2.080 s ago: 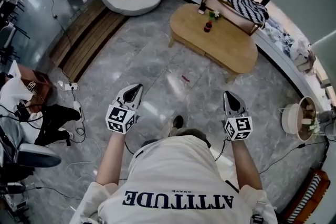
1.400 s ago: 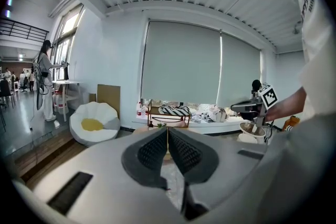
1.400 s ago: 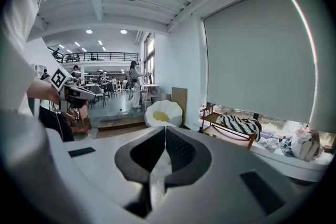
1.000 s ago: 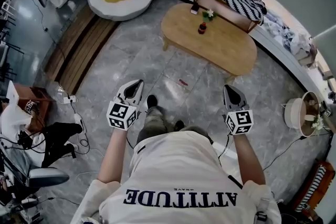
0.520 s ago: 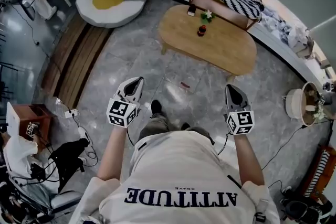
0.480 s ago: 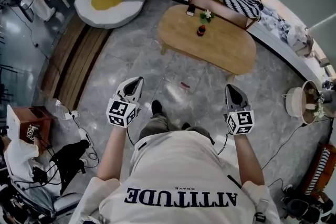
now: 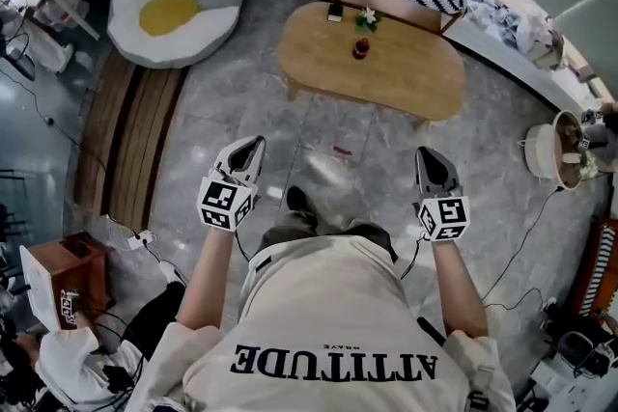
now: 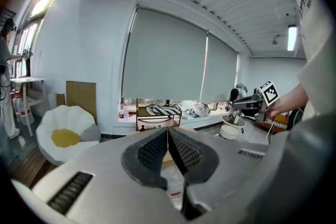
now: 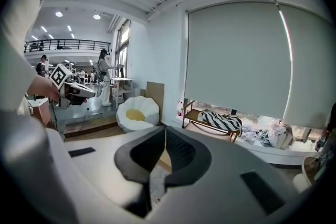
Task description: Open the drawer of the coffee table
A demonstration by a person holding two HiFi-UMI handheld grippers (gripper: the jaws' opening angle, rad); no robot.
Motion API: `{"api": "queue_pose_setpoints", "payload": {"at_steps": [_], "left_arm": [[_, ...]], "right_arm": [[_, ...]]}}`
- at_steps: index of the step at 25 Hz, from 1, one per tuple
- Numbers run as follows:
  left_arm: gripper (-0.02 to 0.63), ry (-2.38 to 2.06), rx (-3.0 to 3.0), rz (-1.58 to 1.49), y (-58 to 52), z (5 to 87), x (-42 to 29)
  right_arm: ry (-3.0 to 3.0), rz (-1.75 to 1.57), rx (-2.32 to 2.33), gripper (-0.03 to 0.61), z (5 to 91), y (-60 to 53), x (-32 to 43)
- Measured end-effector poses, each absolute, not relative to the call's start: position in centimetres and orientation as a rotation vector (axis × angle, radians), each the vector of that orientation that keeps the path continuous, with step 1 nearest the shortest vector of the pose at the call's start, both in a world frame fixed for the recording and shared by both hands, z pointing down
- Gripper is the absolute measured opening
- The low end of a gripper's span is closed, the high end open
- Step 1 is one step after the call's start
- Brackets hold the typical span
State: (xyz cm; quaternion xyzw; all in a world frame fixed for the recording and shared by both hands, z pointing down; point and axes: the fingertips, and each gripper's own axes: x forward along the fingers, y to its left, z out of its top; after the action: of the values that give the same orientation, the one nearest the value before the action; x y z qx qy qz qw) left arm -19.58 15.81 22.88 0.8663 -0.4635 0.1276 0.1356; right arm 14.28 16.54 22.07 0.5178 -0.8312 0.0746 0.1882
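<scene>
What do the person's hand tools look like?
The left gripper and right gripper are pale grey, pointed shells with black ribbed pads; each carries a cube of black-and-white square markers. Worn: a white T-shirt with dark lettering.

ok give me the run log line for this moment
stage: before contact | left tongs: shut, empty | right tongs: shut, empty | coffee table: ahead, untouched | drawer: not in view

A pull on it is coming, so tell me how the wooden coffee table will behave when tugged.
The coffee table looks solid and wide, so it is probably heavy and unlikely to tip. It stands on short legs on a glossy stone floor, so it may slide a little. The small dark bottle on top could wobble.
</scene>
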Motion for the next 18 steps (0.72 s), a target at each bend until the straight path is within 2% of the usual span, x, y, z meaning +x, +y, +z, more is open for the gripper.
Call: {"api": "queue_pose_setpoints", "payload": {"at_steps": [18], "left_arm": [[0.021, -1.149, 2.555, 0.386, 10.4, 26.6, -23.7]], "right_arm": [[-2.246, 0.284, 1.492, 0.020, 25.0, 14.9, 7.4]]}}
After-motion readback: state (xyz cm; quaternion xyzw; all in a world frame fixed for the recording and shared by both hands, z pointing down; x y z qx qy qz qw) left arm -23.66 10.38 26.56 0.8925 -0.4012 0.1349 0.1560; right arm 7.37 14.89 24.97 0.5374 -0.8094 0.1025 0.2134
